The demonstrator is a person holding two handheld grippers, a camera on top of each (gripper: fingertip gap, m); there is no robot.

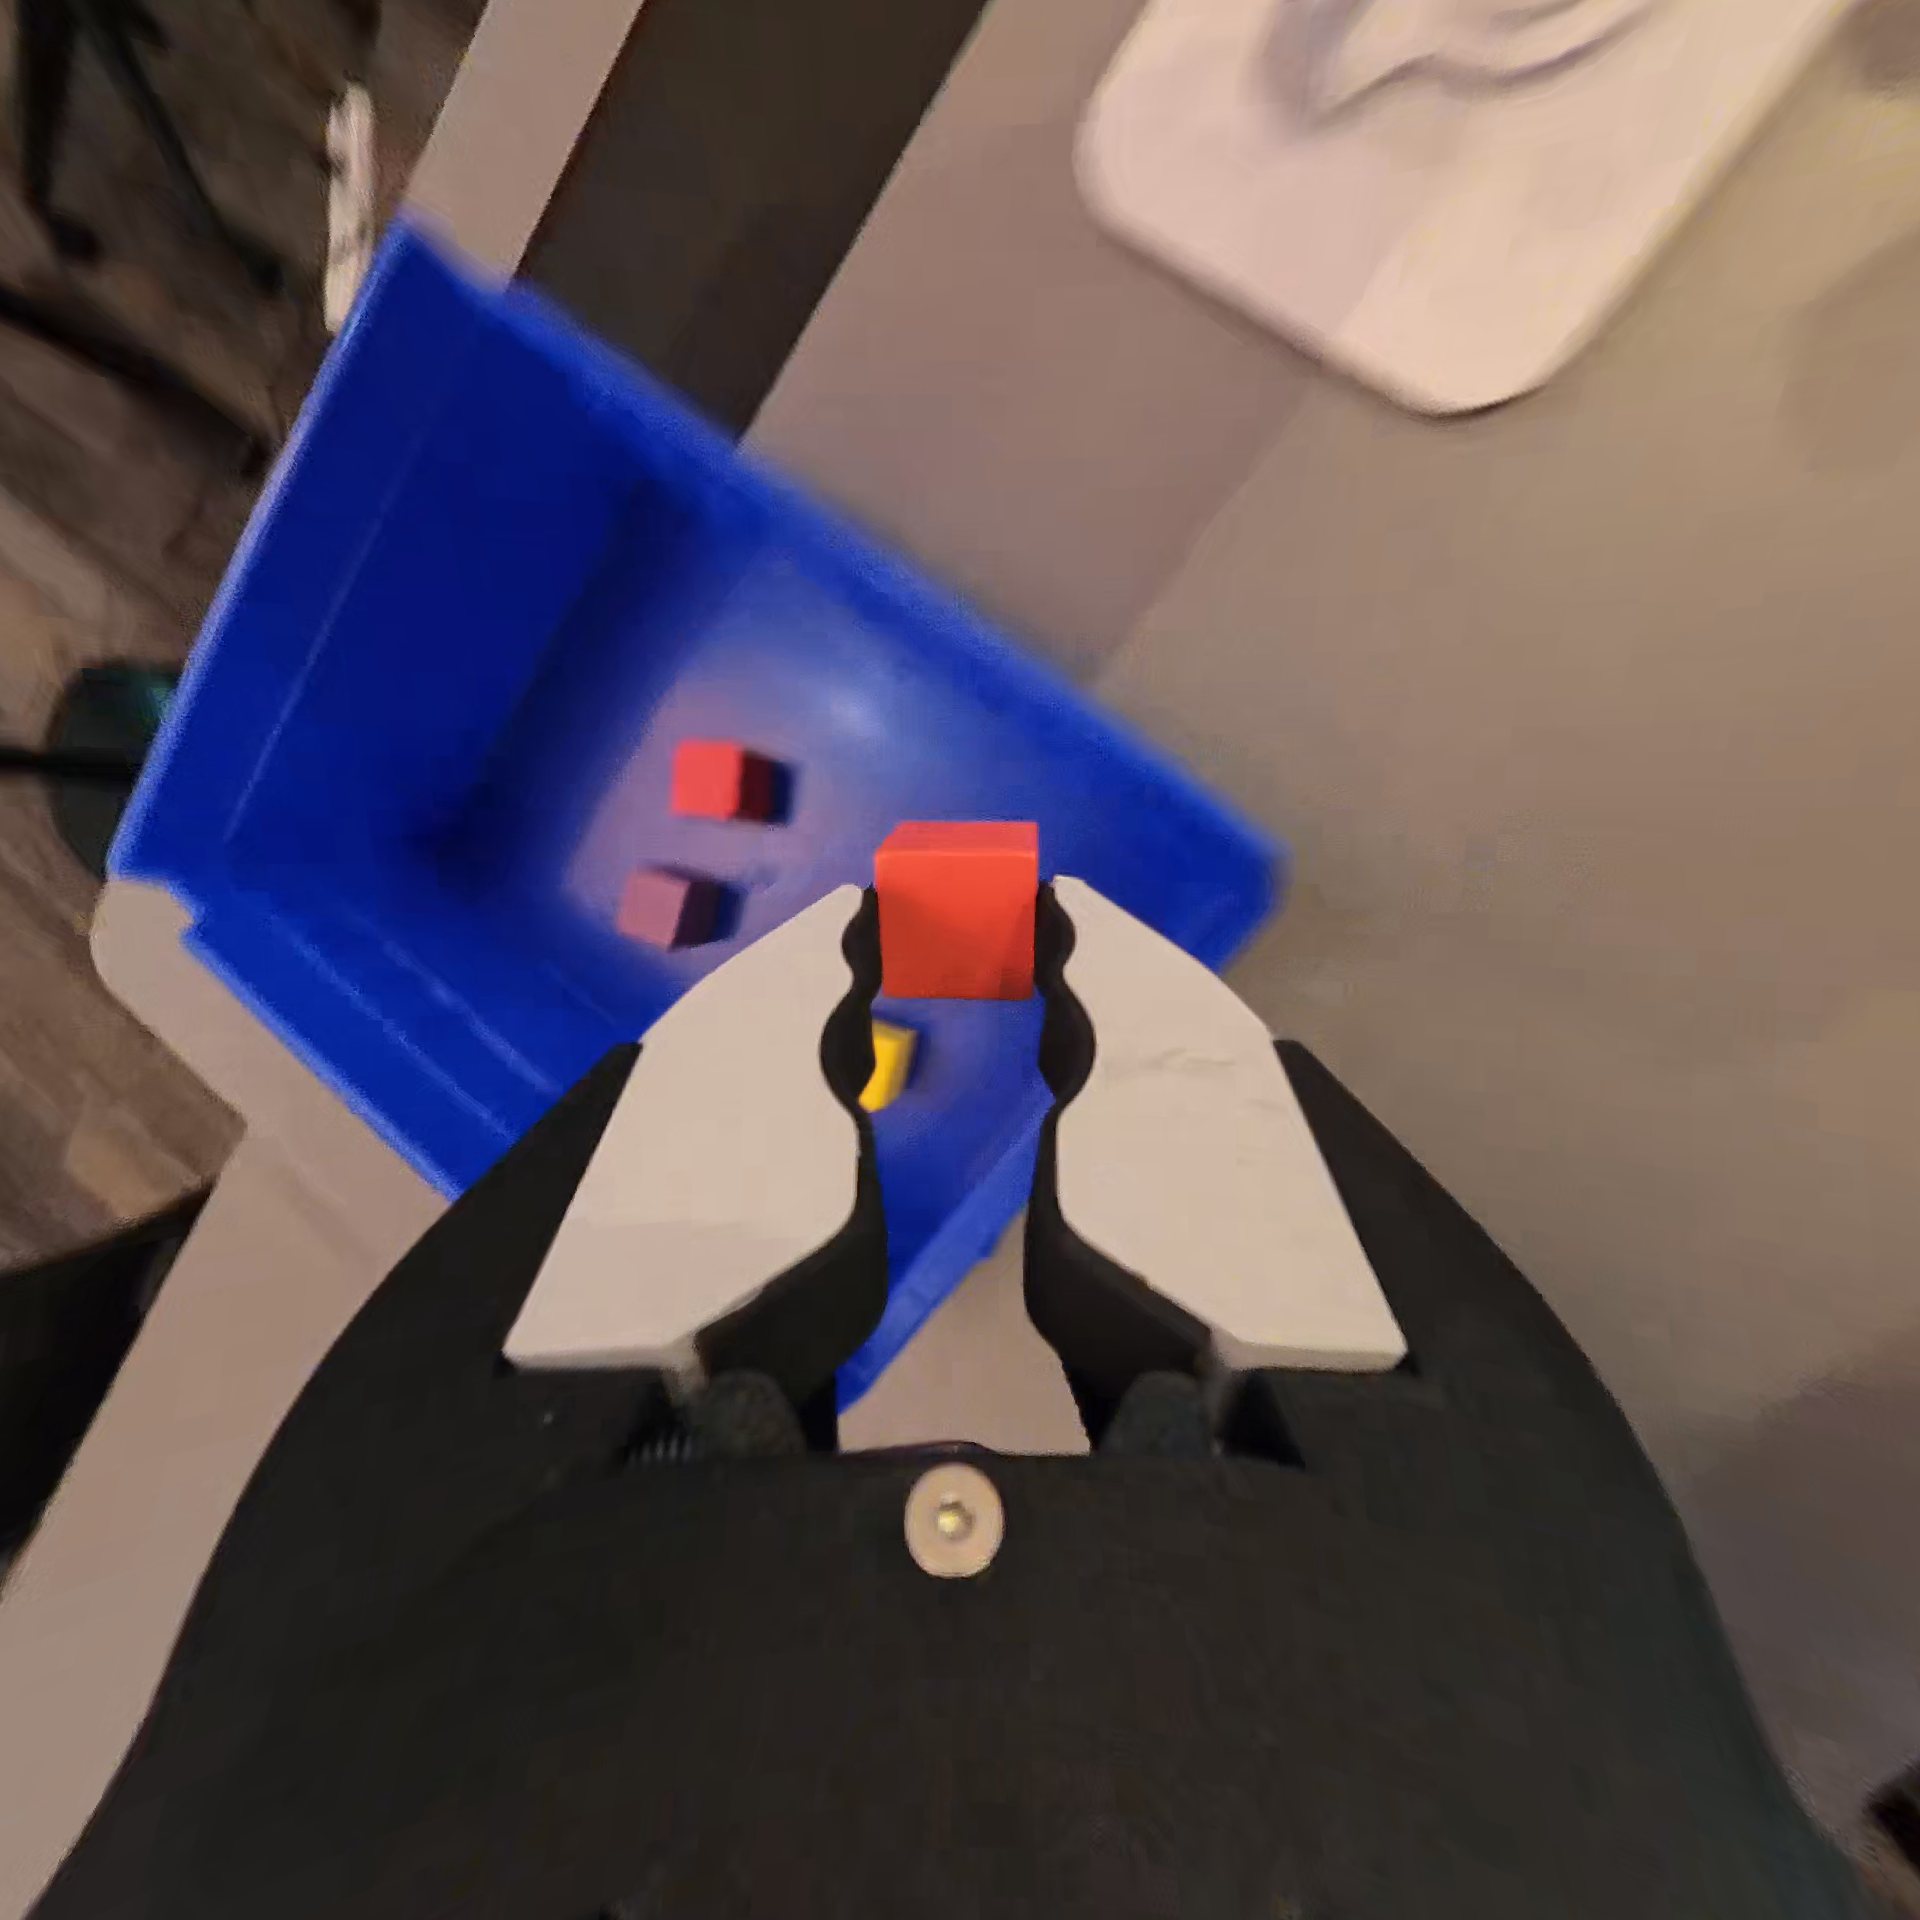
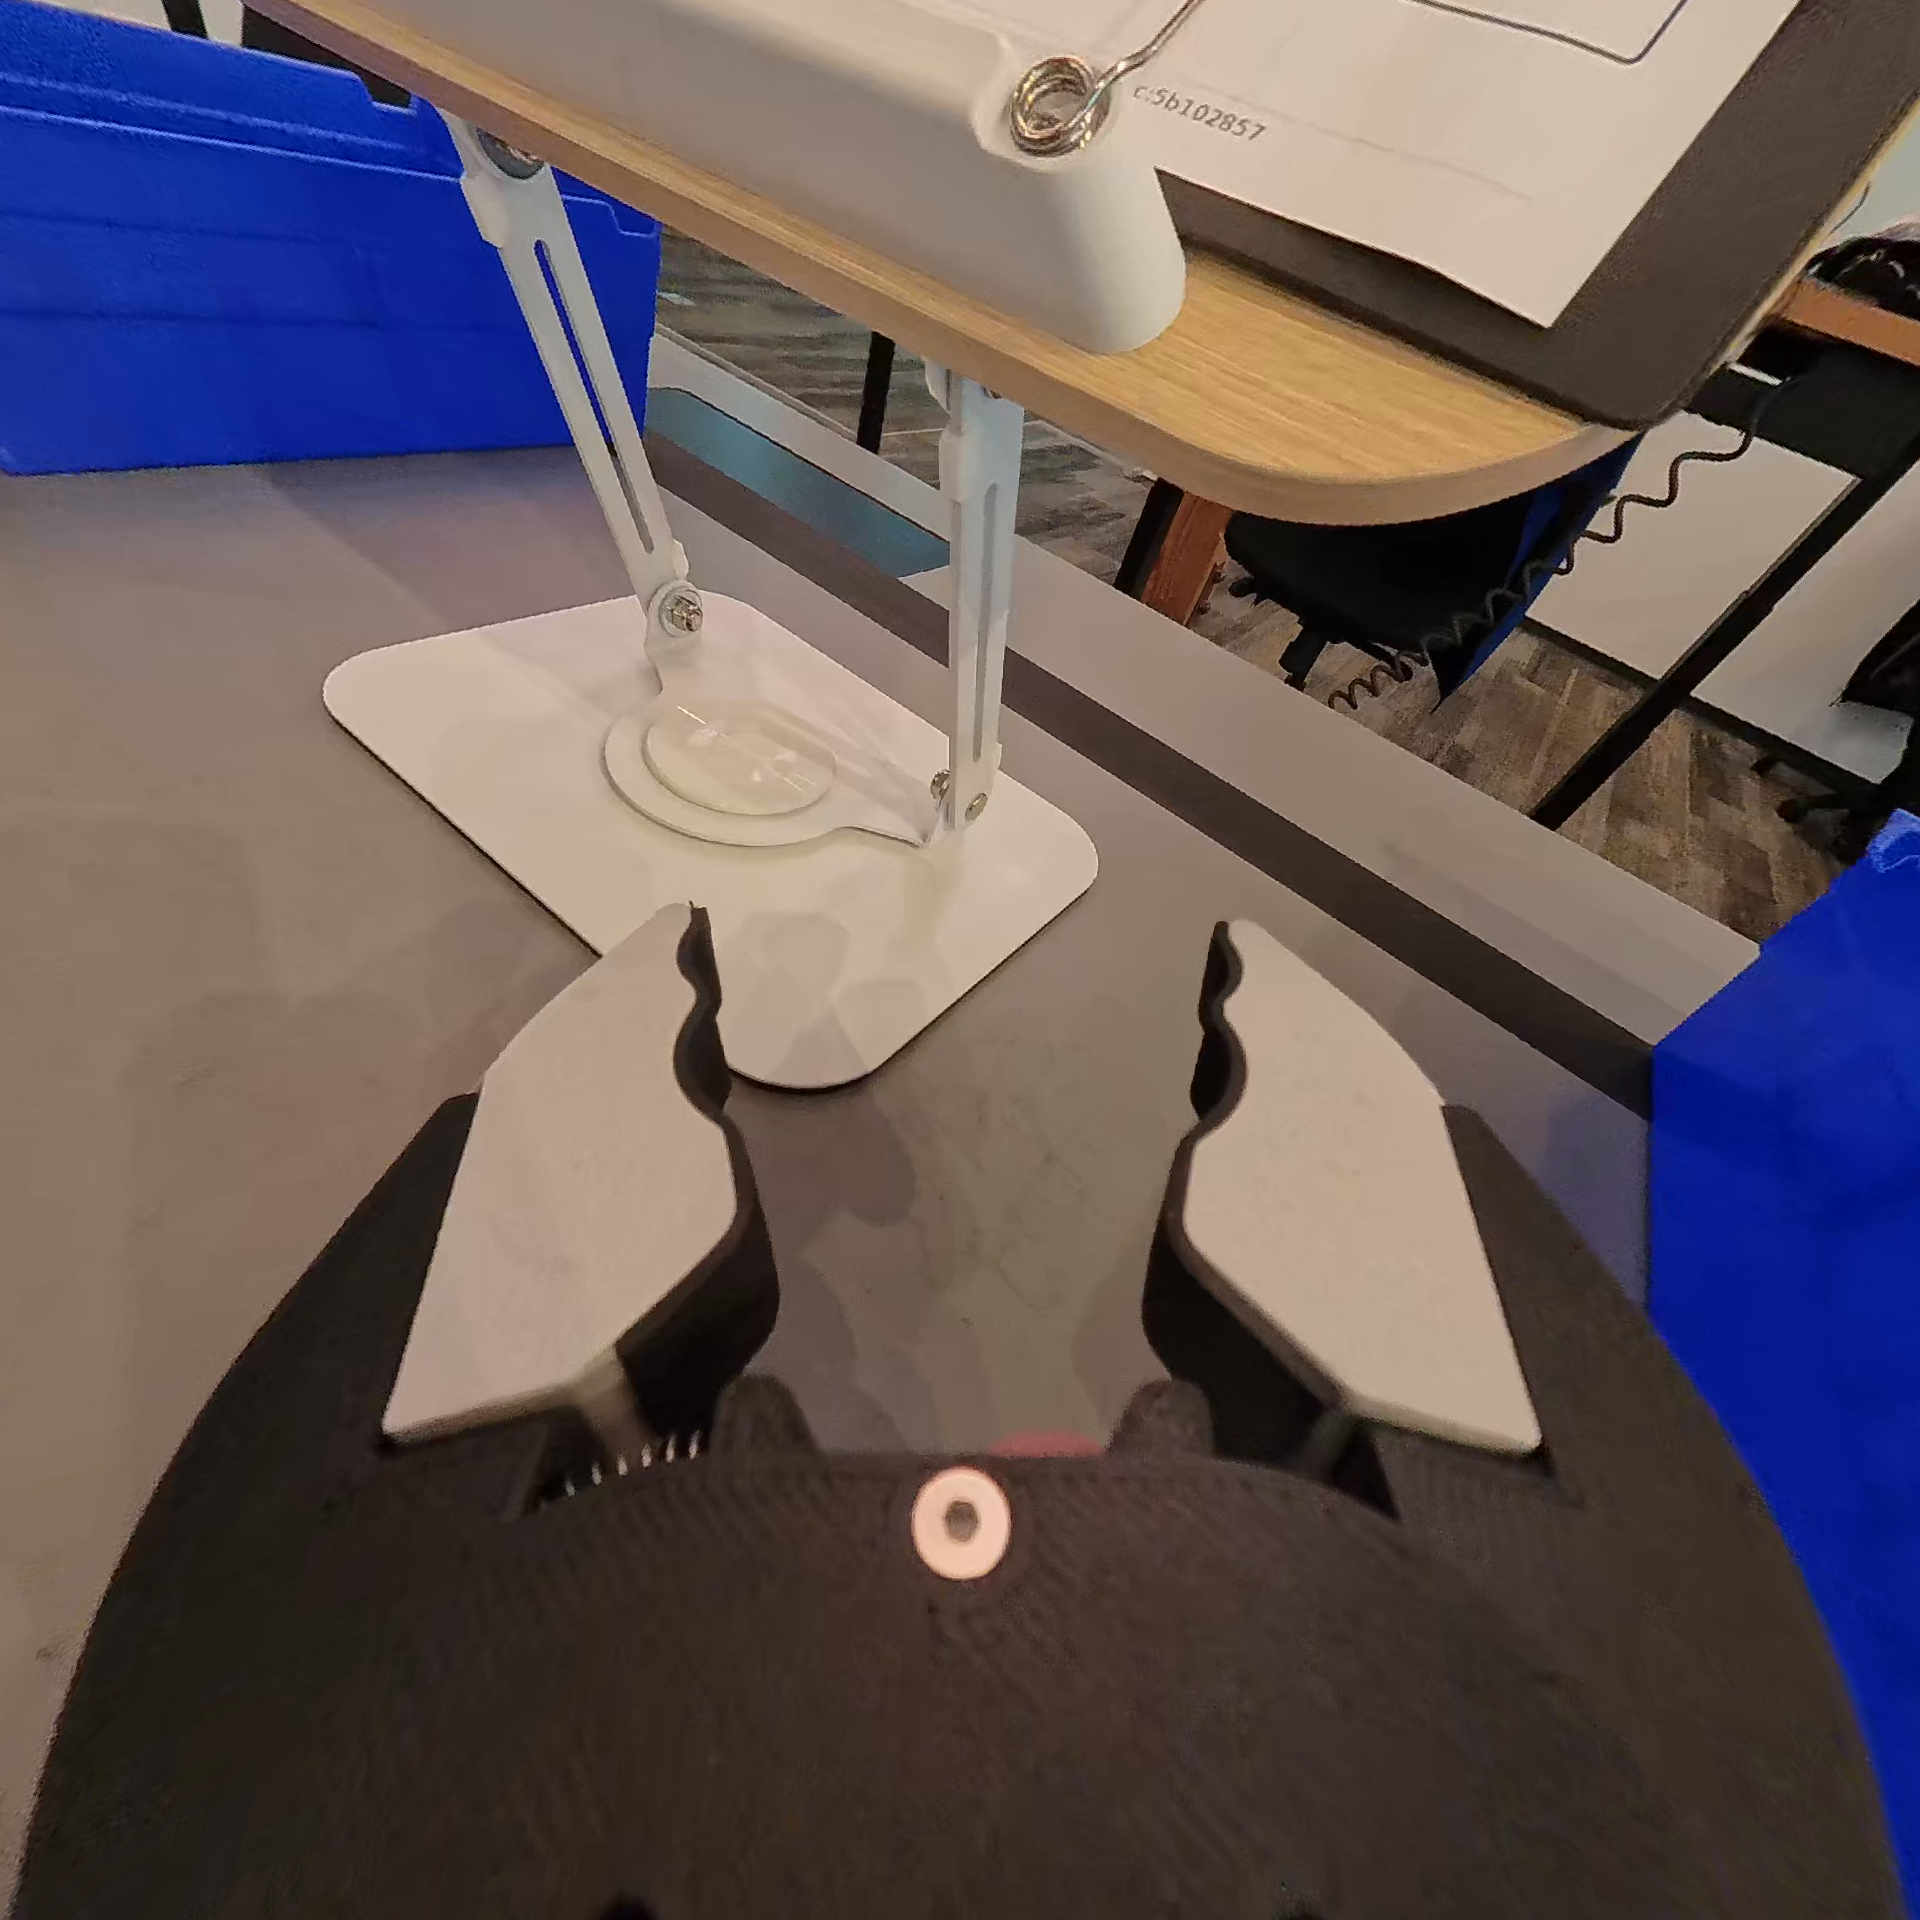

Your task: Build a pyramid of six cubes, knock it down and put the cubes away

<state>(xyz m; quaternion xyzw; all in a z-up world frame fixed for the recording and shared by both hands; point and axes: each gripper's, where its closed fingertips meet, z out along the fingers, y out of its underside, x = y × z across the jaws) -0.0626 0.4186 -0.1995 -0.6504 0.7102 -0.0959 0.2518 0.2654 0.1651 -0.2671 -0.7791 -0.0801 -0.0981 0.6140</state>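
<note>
In the left wrist view my left gripper [image 1: 956, 914] is shut on a red cube [image 1: 956, 909]; both pads press its sides. It hangs over the near right part of a blue bin [image 1: 436, 582]. On the bin floor lie another red cube [image 1: 717, 779], a purple cube [image 1: 670, 904] and a yellow cube [image 1: 888, 1070], partly hidden by my left finger. In the right wrist view my right gripper [image 2: 956, 935] is open and empty above the grey table [image 2: 208, 935].
A white stand base [image 2: 727, 790] with two white struts carries a wooden board [image 2: 1247, 416] ahead of the right gripper; it also shows blurred in the left wrist view [image 1: 1455, 197]. Blue bins stand at the far left [image 2: 260, 291] and right edge [image 2: 1787, 1247].
</note>
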